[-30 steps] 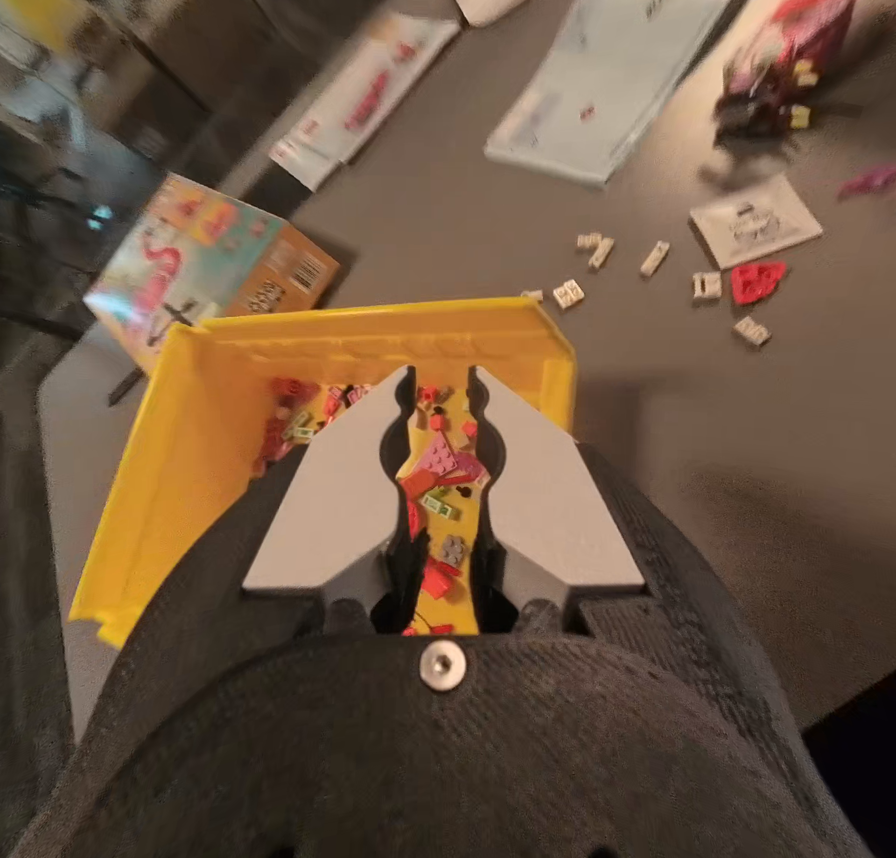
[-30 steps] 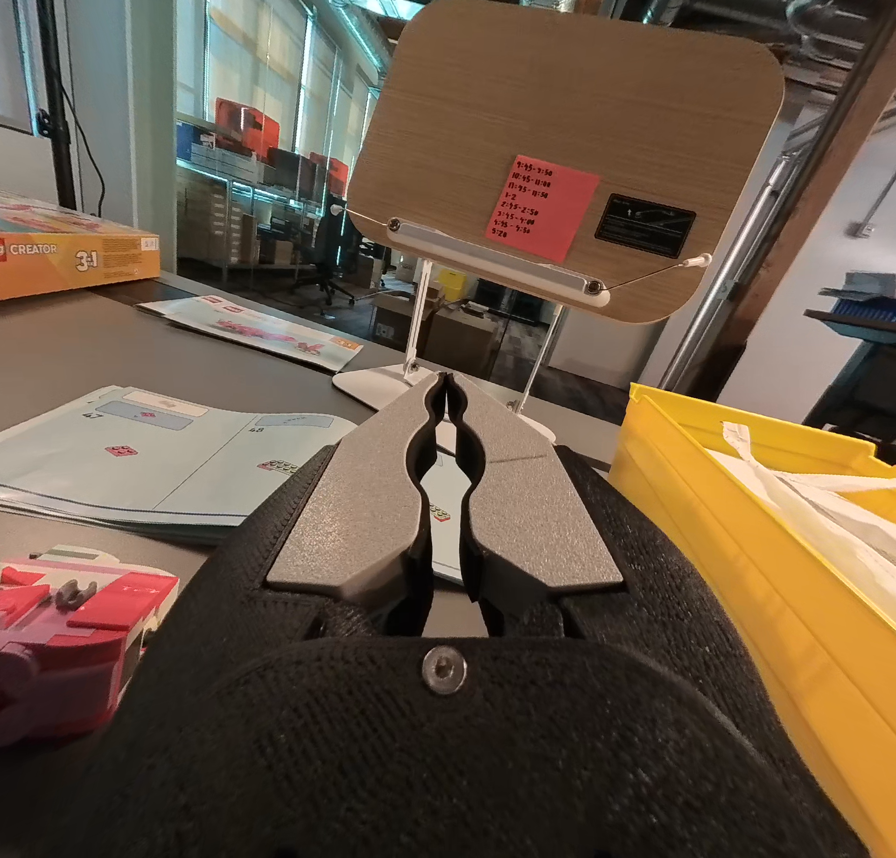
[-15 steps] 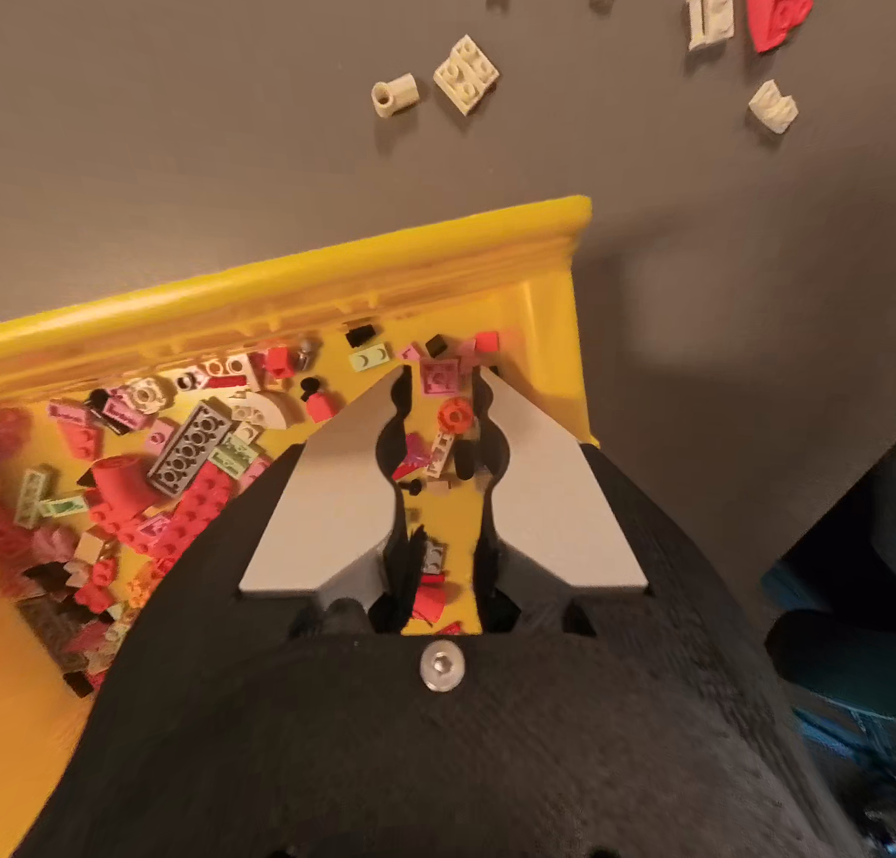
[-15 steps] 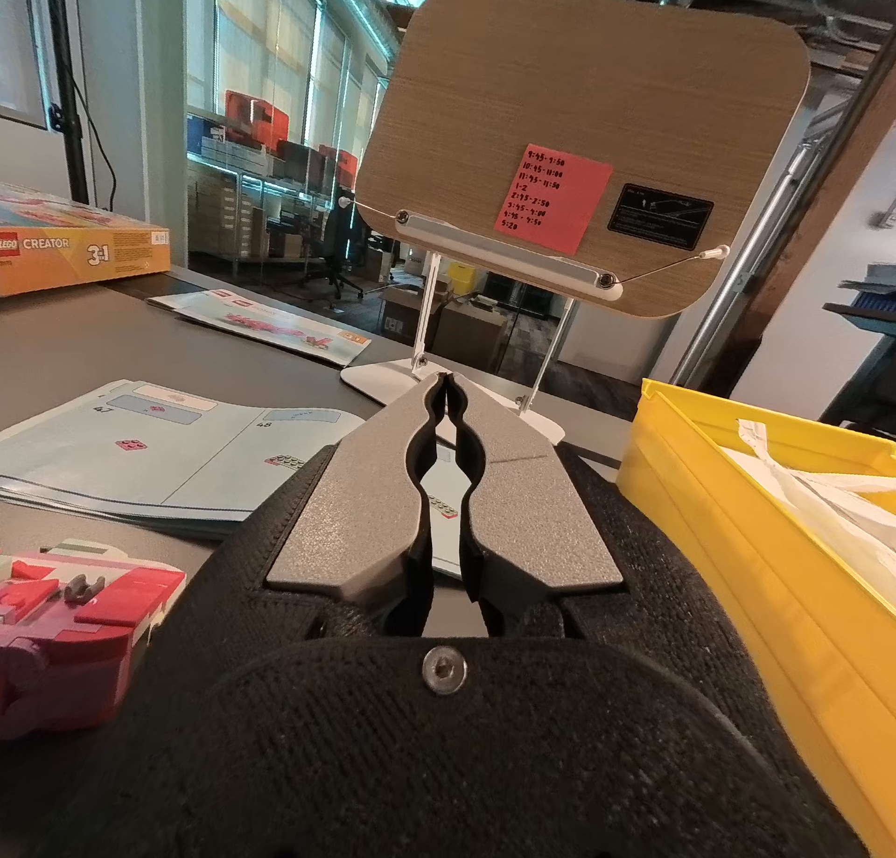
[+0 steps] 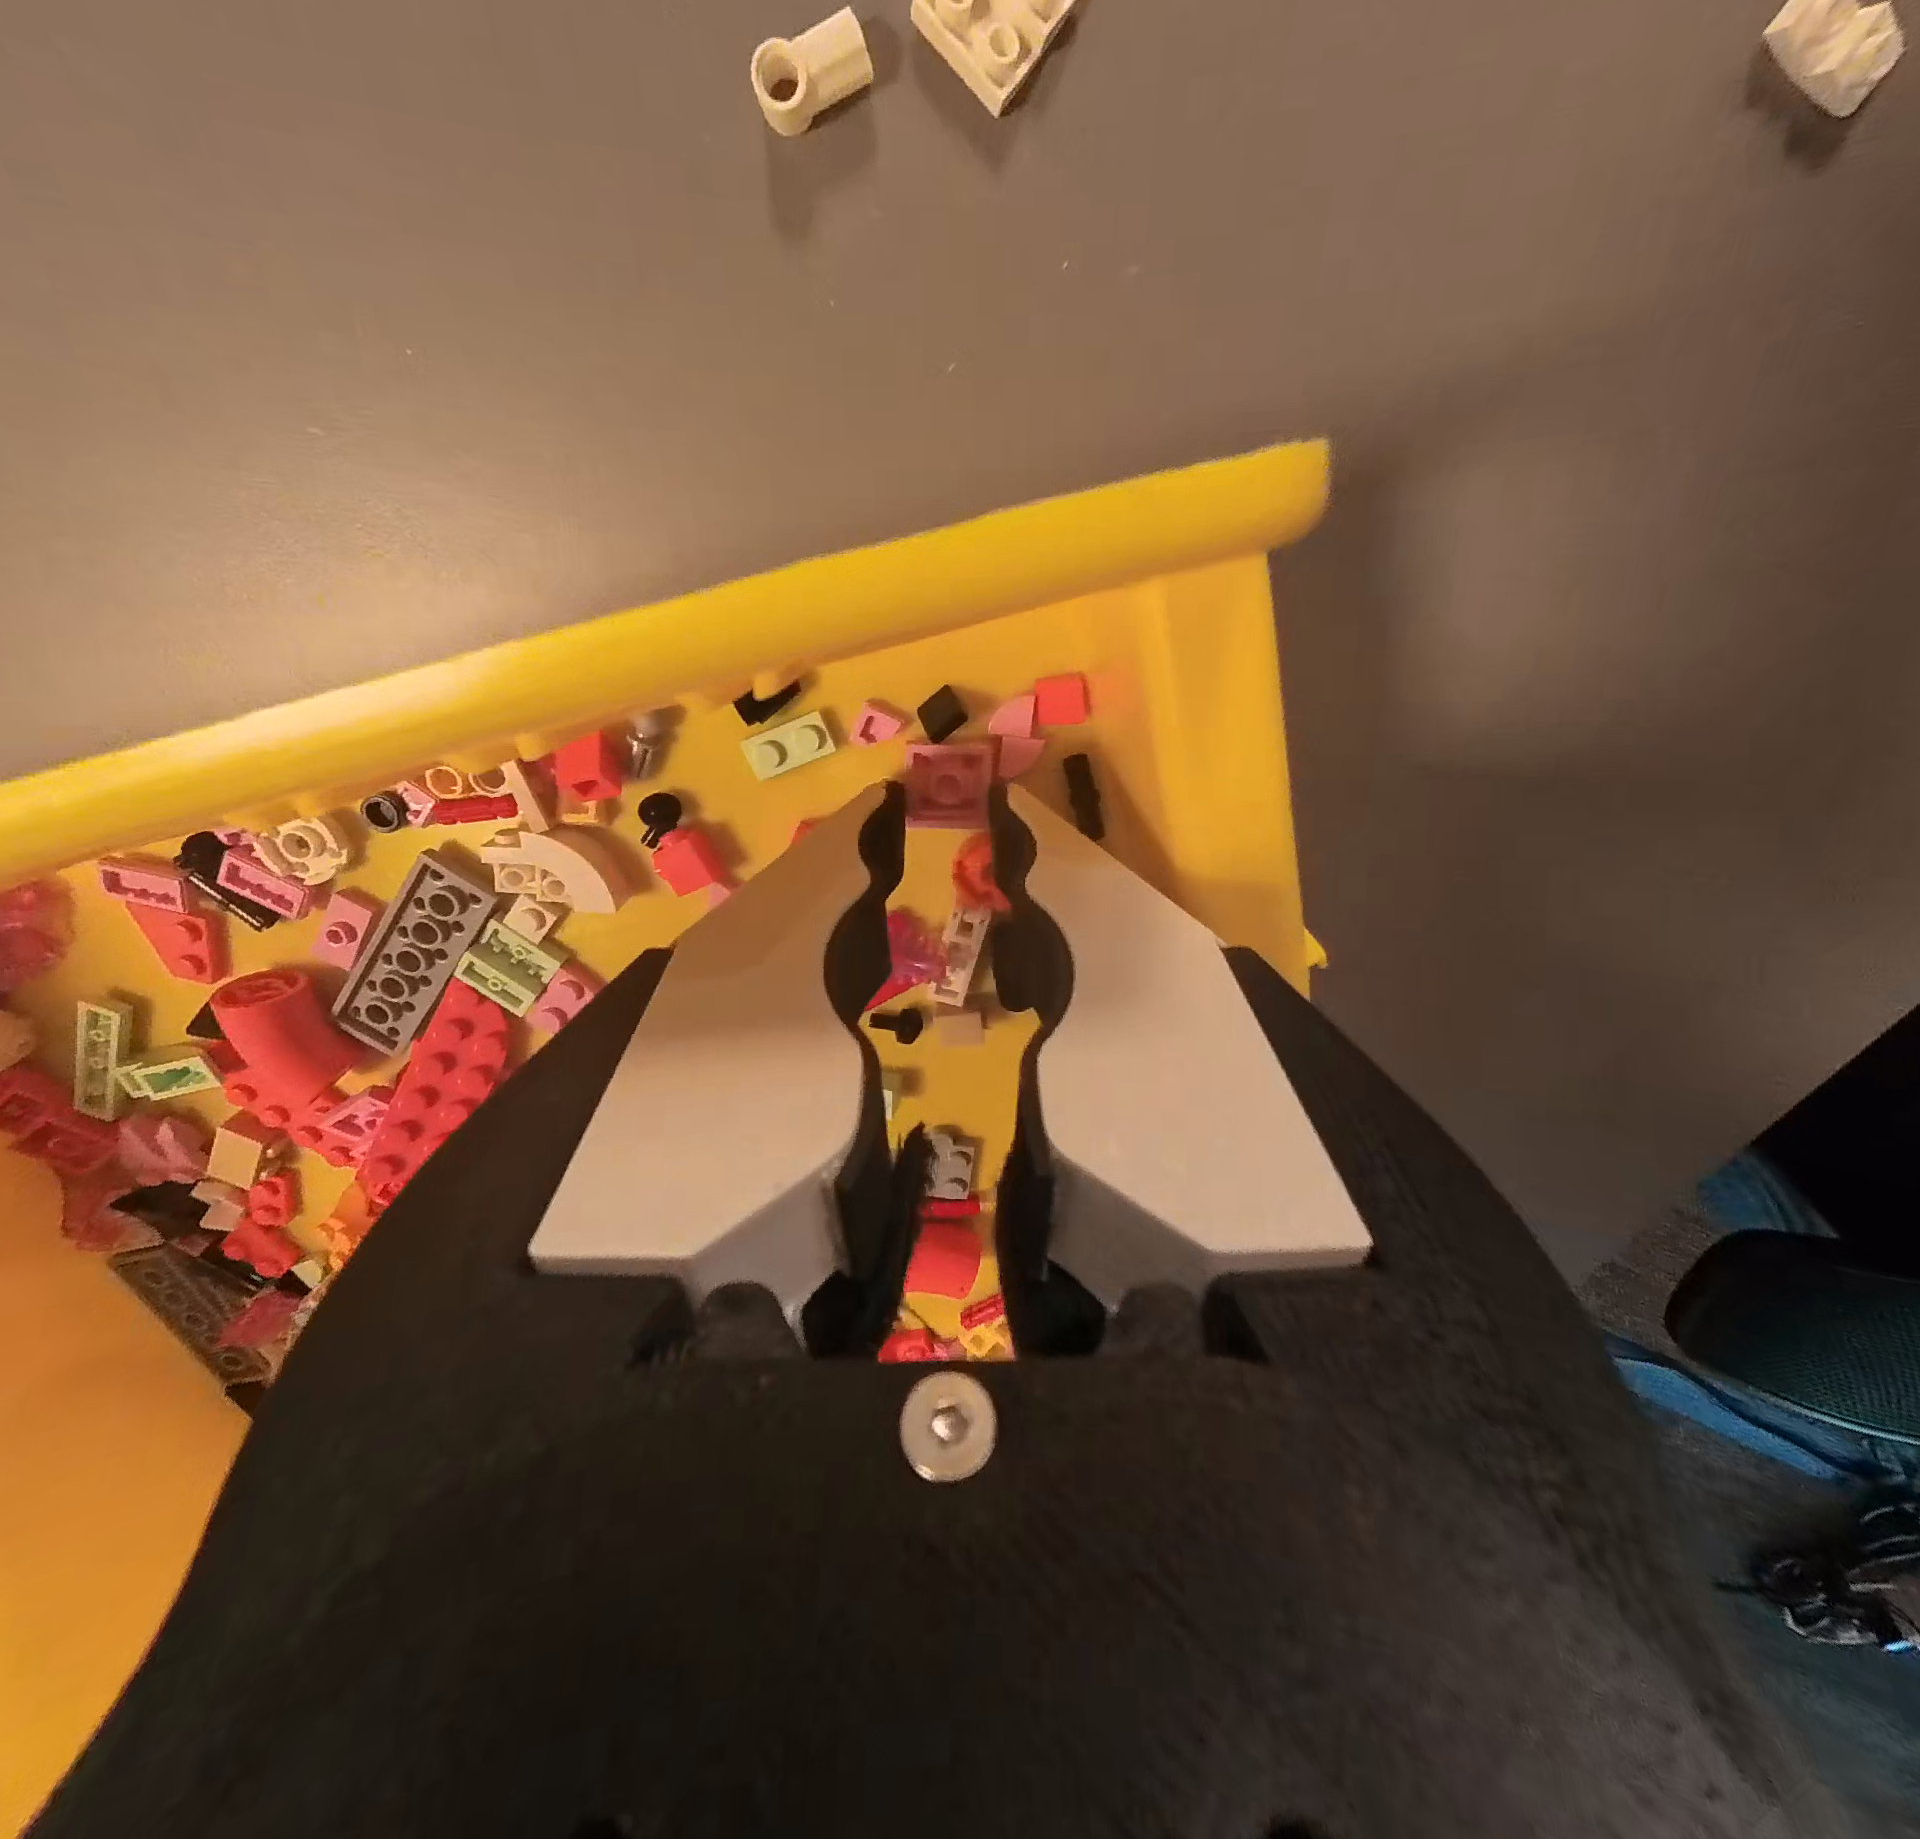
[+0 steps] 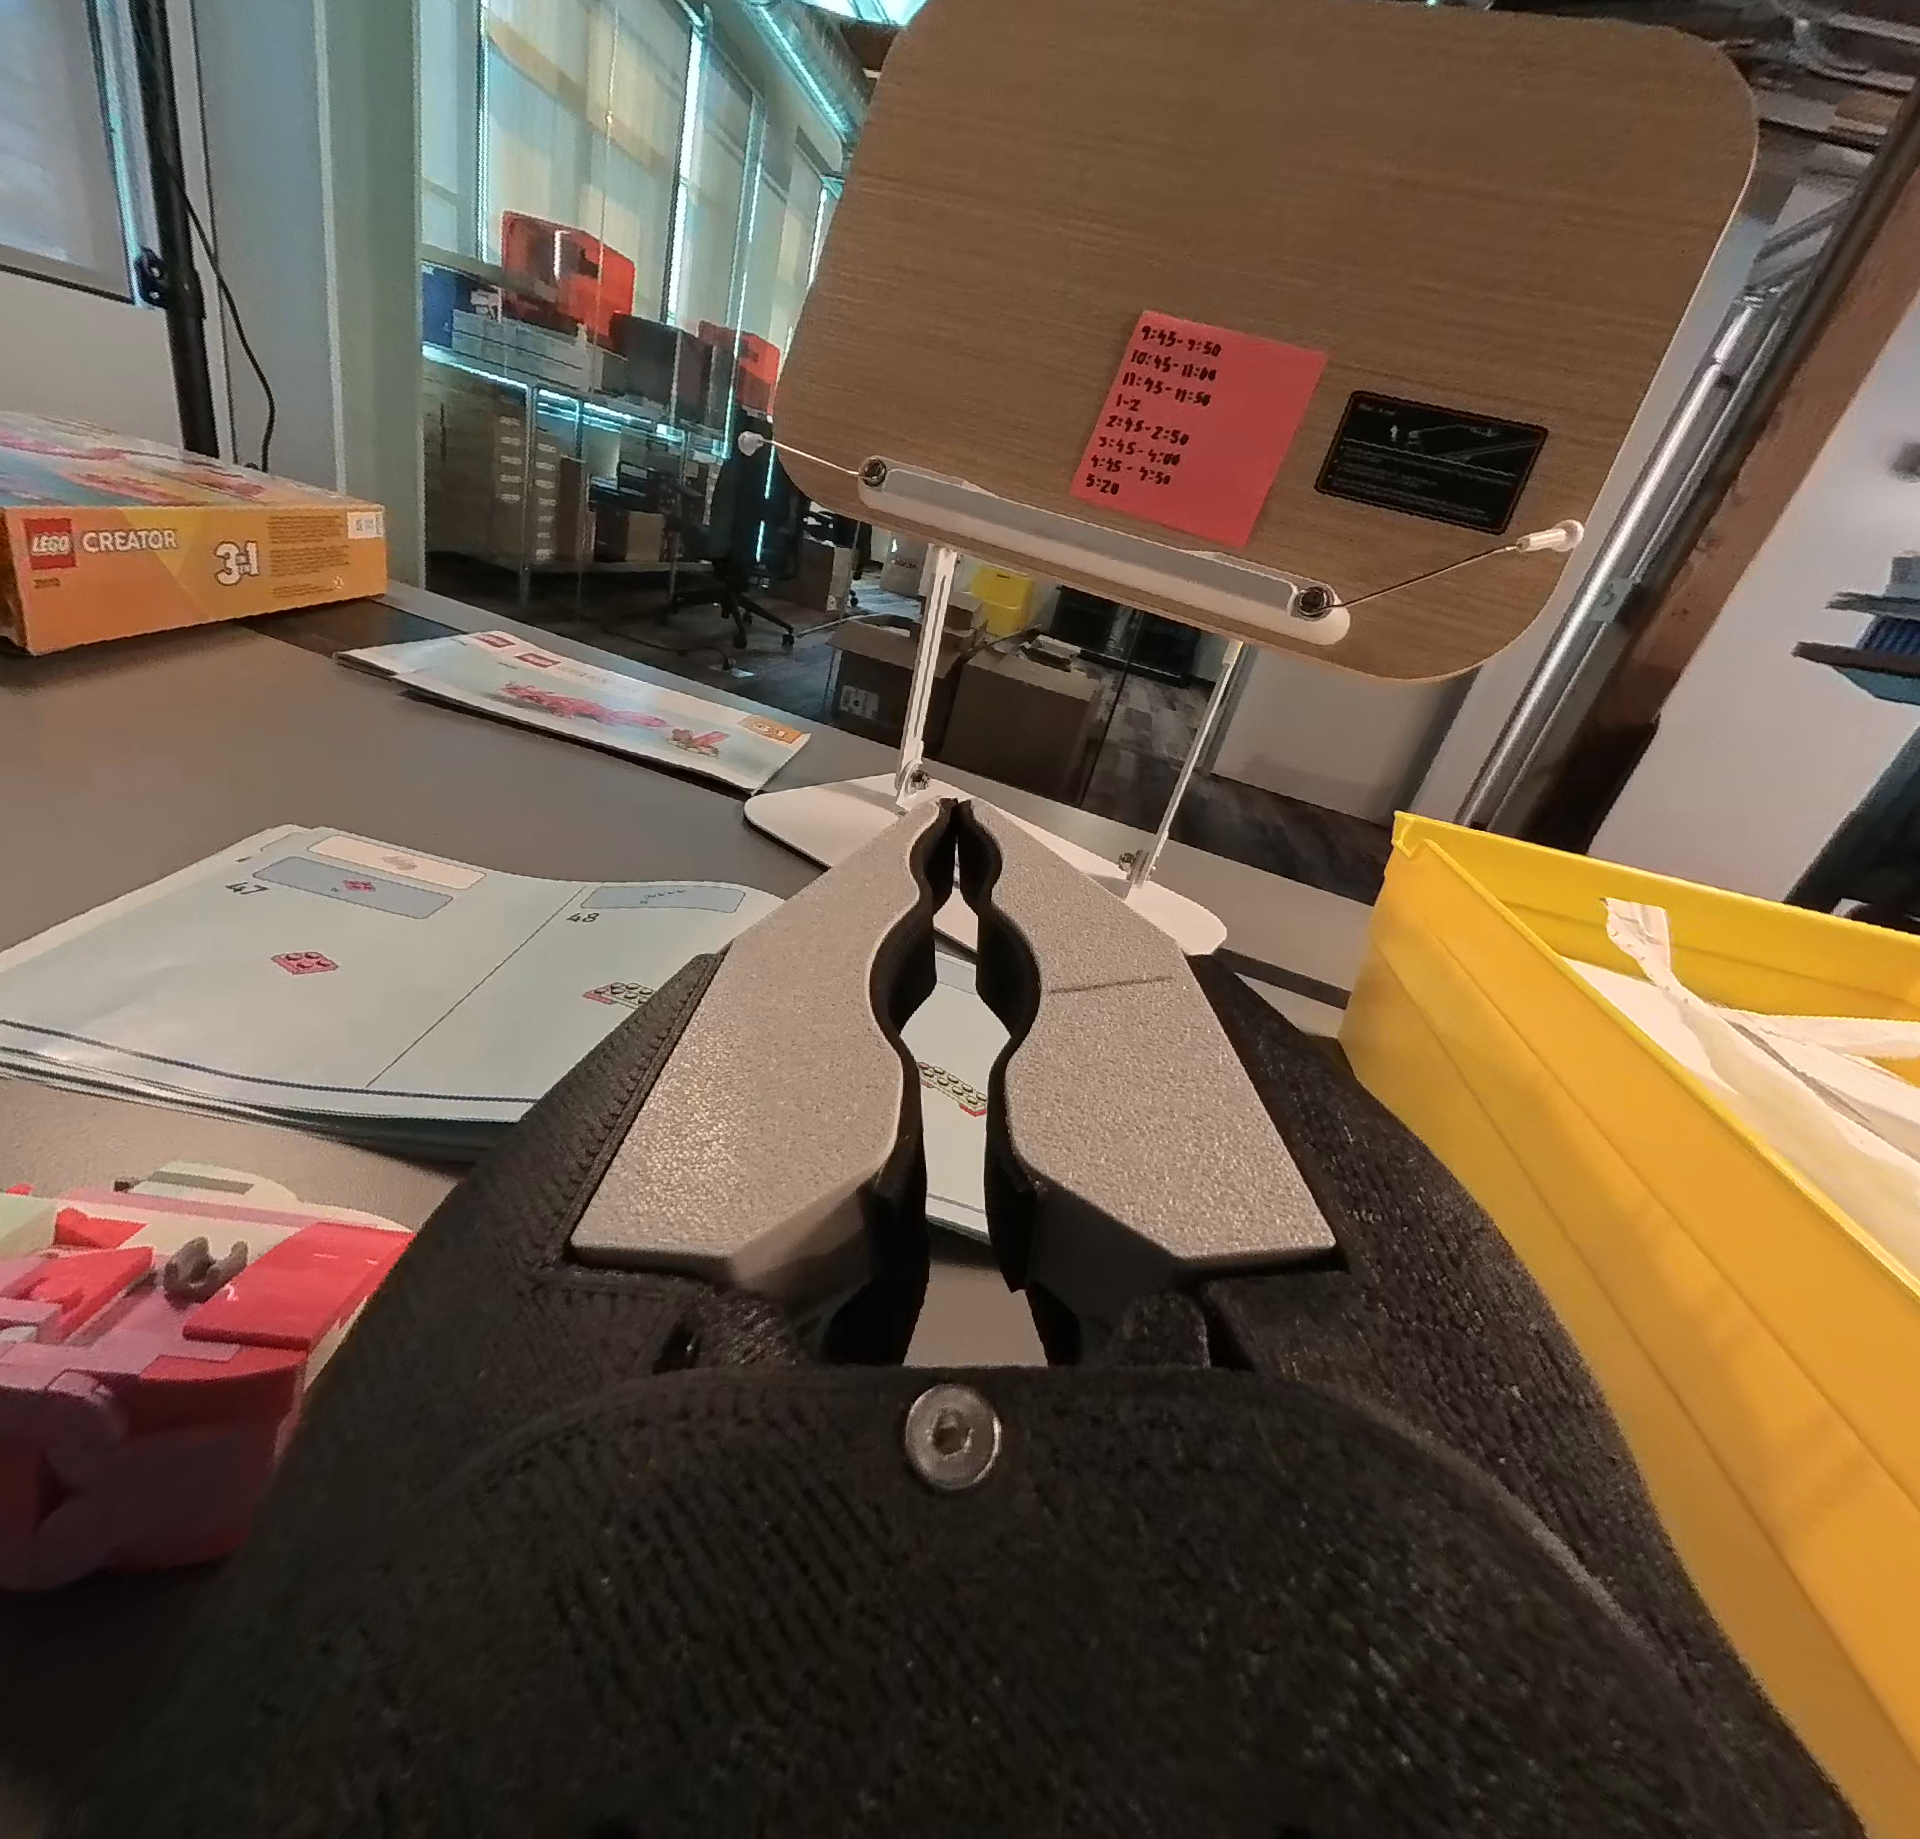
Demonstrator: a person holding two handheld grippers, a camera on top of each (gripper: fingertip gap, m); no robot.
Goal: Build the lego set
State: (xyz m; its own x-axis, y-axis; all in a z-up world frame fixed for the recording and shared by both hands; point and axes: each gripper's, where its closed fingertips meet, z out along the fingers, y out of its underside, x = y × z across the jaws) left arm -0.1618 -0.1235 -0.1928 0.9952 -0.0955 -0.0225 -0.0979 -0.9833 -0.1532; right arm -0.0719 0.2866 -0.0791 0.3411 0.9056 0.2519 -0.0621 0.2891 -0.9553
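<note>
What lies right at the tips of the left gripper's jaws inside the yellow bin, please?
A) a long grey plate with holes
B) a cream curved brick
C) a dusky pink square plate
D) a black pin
C: in the left wrist view, the left gripper has its jaws on either side of the dusky pink square plate near the corner of the yellow bin; the grey holed plate and the cream curved brick lie off to the left.
</note>
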